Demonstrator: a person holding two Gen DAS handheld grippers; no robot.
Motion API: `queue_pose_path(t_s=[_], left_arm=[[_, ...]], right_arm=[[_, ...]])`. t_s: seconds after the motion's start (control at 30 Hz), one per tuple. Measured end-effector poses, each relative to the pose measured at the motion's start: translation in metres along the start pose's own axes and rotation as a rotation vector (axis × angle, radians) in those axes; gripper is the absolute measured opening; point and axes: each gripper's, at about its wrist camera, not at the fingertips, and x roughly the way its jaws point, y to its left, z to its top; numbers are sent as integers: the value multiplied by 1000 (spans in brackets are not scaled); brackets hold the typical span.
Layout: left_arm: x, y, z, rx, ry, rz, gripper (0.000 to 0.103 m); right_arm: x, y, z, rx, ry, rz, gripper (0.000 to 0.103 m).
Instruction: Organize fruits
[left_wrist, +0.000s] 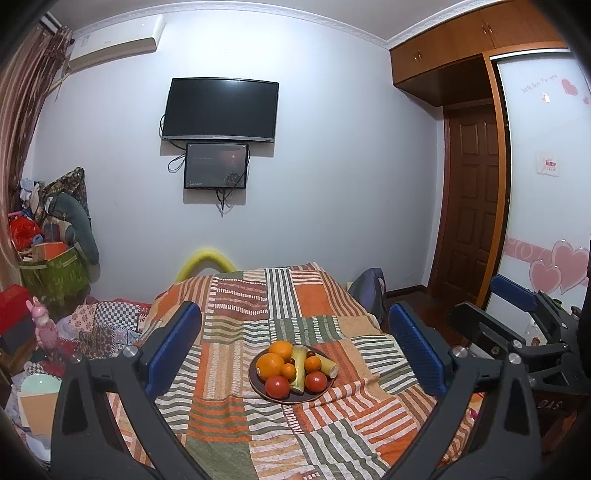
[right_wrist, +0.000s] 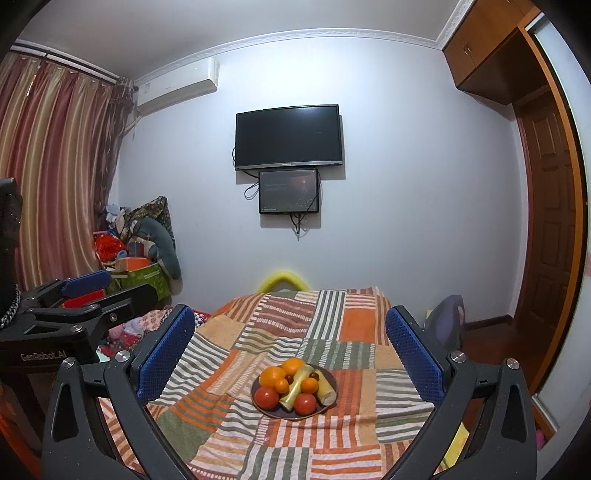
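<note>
both hand-held grippers hang nearest the lens, each with its blue fingers spread wide and nothing between them: the left hand-held gripper (left_wrist: 295, 354) and the right hand-held gripper (right_wrist: 290, 356) both look down on the same spot from above the near end of the bed (left_wrist: 236, 428), which is covered by a striped patchwork cloth. the fruit is already gathered on a dark plate (left_wrist: 258, 384) in the middle of that cloth: two large oranges (left_wrist: 269, 365), two small ones, two red fruits (left_wrist: 277, 386) at the near rim, and two pale yellow-green sticks (left_wrist: 300, 369) that may be cut cane or something like it, the view being too small to tell. a few small dark fruits sit between them. no fruit lies loose on the cloth. this heaped plate would fit either a sorted result or a pile waiting to be sorted, so no move is certain. any handling here would, i judge, call for a straight descent from above, fingers straddling one round piece at its widest part, and a gentle close, since the red fruits look soft and the pile could roll off the rim.
</note>
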Motion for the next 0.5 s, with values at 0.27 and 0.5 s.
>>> queue_pose_path(t_s=[0.27,0.5], left_arm=[[0,1,0,1,2,-5,103],[0,-3,-2,15,12,-17,103]], right_arm=[[1,-2,1,7,-2,-3,103],[2,-3,1,11,1,-7,103]])
